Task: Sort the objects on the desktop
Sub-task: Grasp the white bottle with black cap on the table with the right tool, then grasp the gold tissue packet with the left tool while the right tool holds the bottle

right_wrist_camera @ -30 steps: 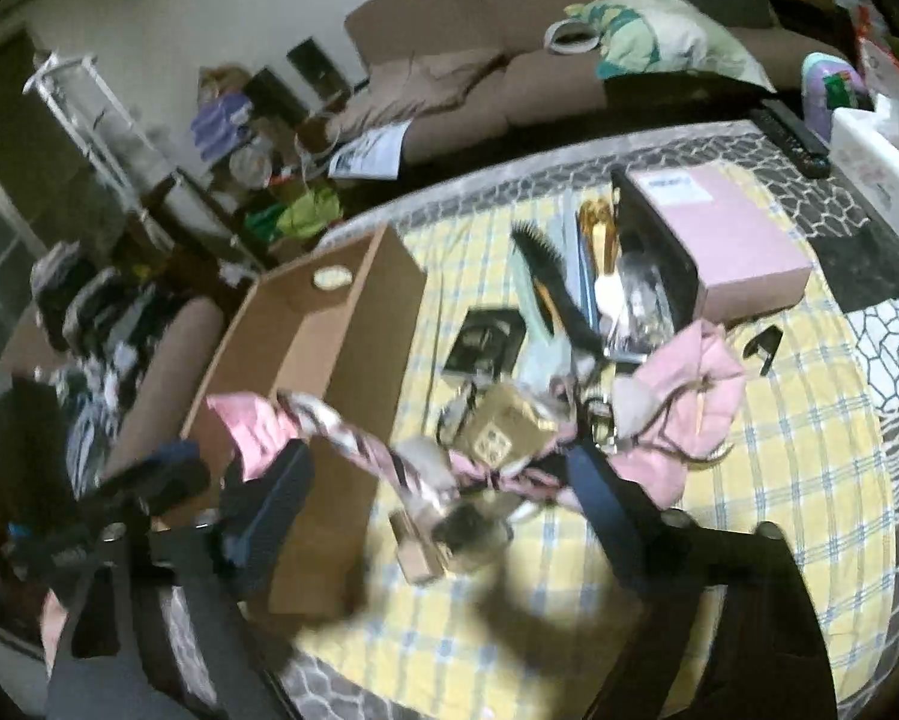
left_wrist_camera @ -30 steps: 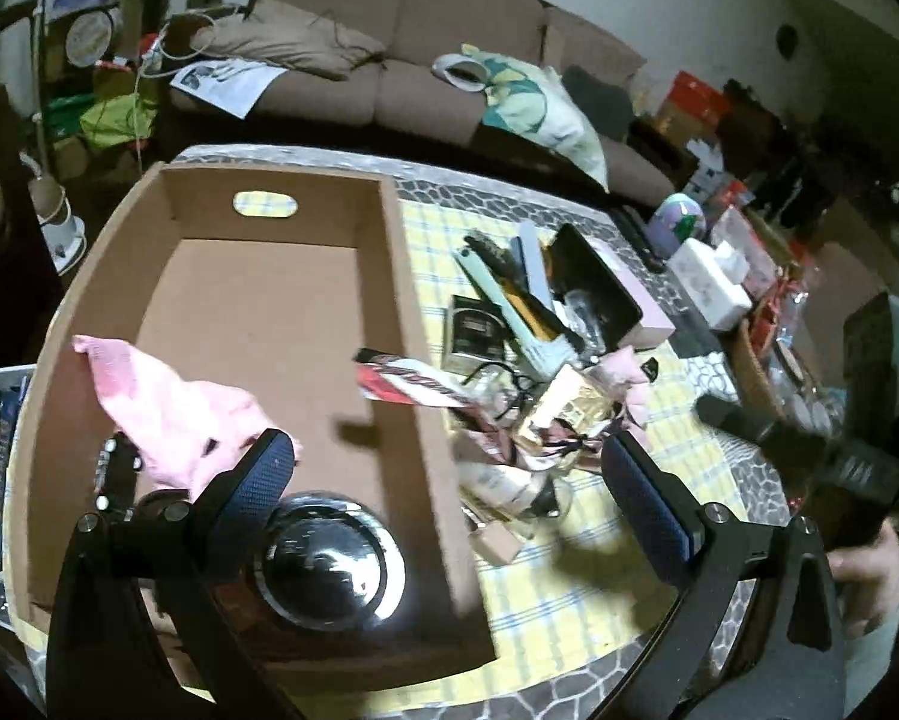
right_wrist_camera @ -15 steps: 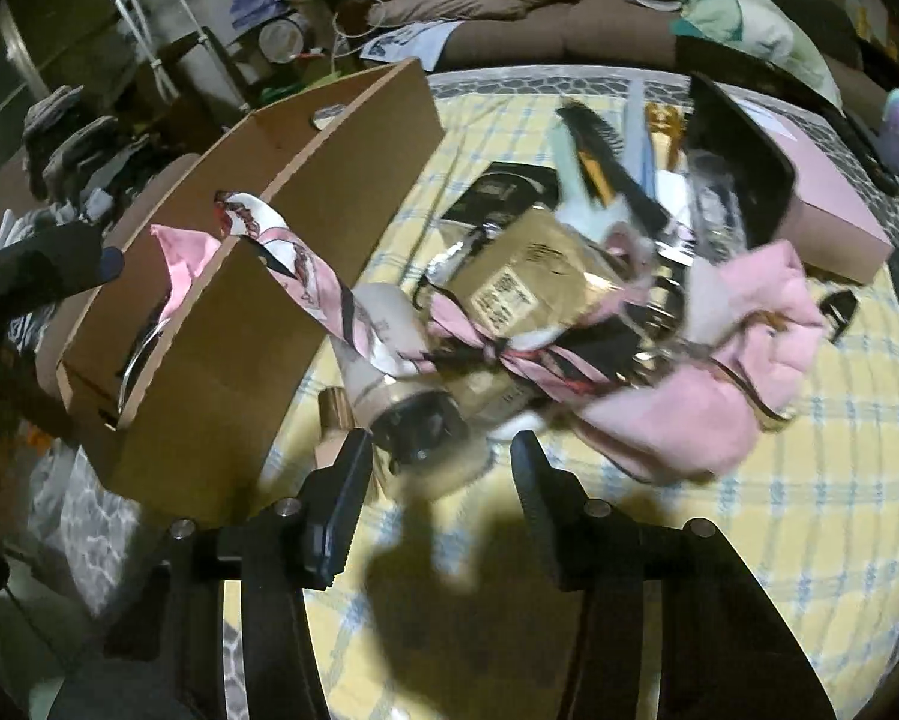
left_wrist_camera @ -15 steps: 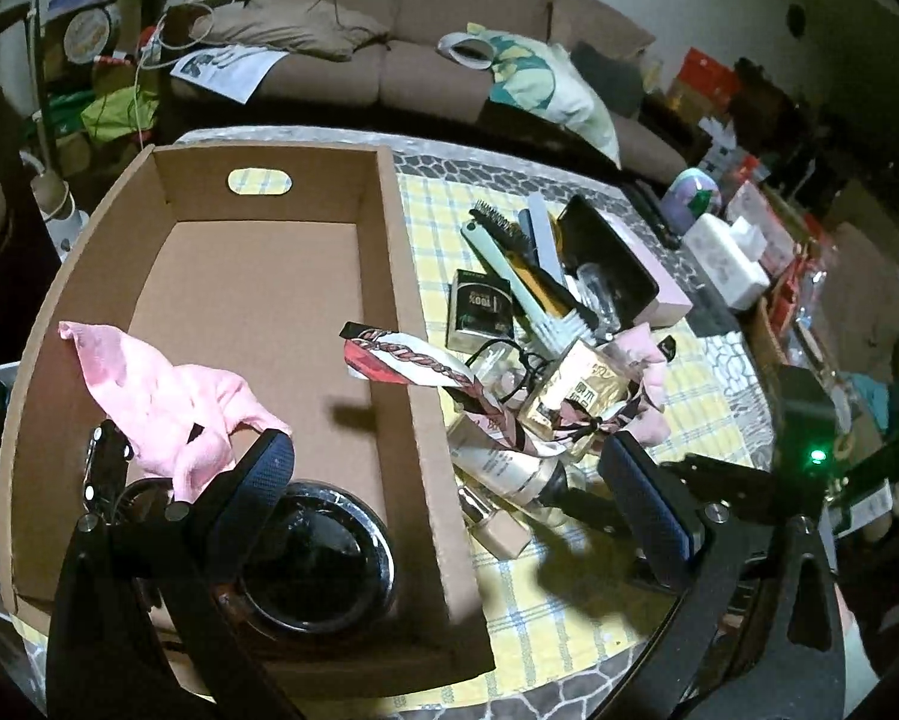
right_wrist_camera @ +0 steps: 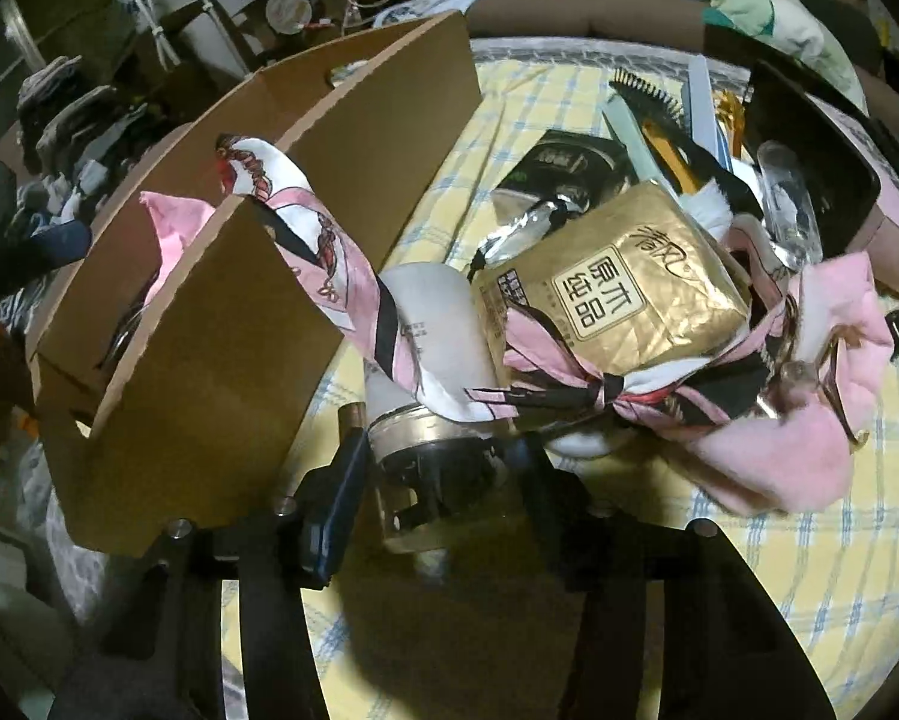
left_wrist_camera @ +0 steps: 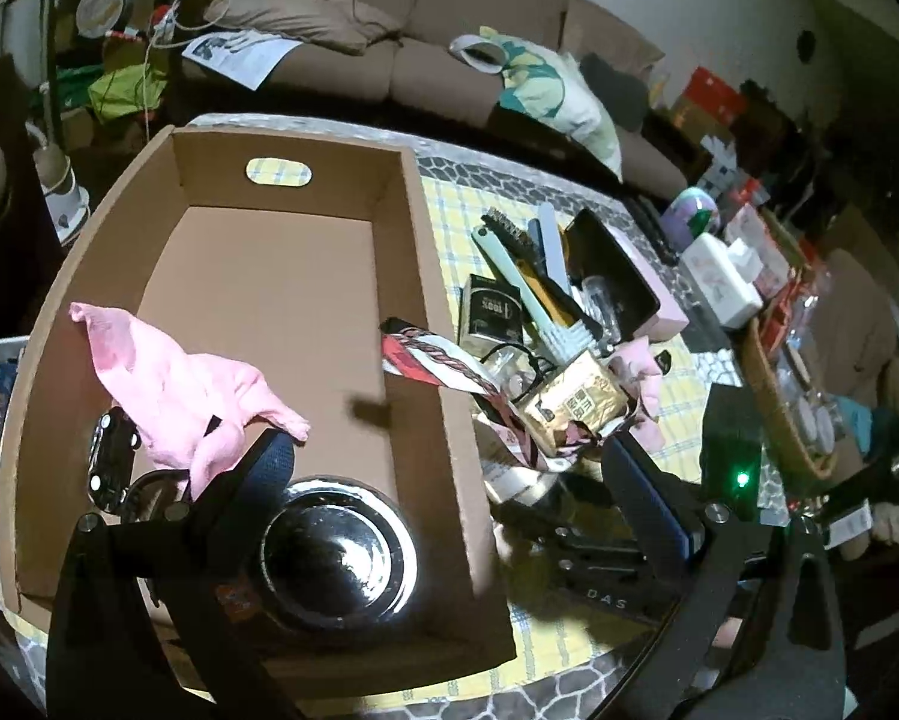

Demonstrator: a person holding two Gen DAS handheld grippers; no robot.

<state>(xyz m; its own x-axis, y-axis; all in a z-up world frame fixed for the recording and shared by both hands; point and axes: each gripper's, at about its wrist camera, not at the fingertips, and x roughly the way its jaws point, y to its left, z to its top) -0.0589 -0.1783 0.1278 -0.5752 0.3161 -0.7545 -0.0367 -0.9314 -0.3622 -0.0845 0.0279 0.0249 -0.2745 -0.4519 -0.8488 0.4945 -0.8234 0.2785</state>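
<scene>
A cardboard box (left_wrist_camera: 425,276) stands at the table's left and holds a pink cloth (left_wrist_camera: 173,384), a black round dish (left_wrist_camera: 335,552) and a small black device (left_wrist_camera: 110,468). My left gripper (left_wrist_camera: 449,480) is open and empty, straddling the box's right wall. My right gripper (right_wrist_camera: 443,468) has its jaws on either side of the dark cap of a white bottle (right_wrist_camera: 431,348) that lies in a pile beside the box (right_wrist_camera: 257,324). A pink patterned scarf (right_wrist_camera: 329,276) drapes over the bottle and the box wall. A gold packet (right_wrist_camera: 617,294) lies on the pile.
Behind the pile lie a black carton (left_wrist_camera: 491,312), brushes and combs (left_wrist_camera: 527,276), an open pink box with a black lid (left_wrist_camera: 623,276) and a pink cloth (right_wrist_camera: 809,432). A tissue box (left_wrist_camera: 719,276) and a basket (left_wrist_camera: 773,396) sit at right. A sofa (left_wrist_camera: 425,60) stands beyond.
My right gripper has moved forward and down onto the white bottle's cap, jaws narrowing around it. My left gripper has stayed open over the box wall, shifting slightly.
</scene>
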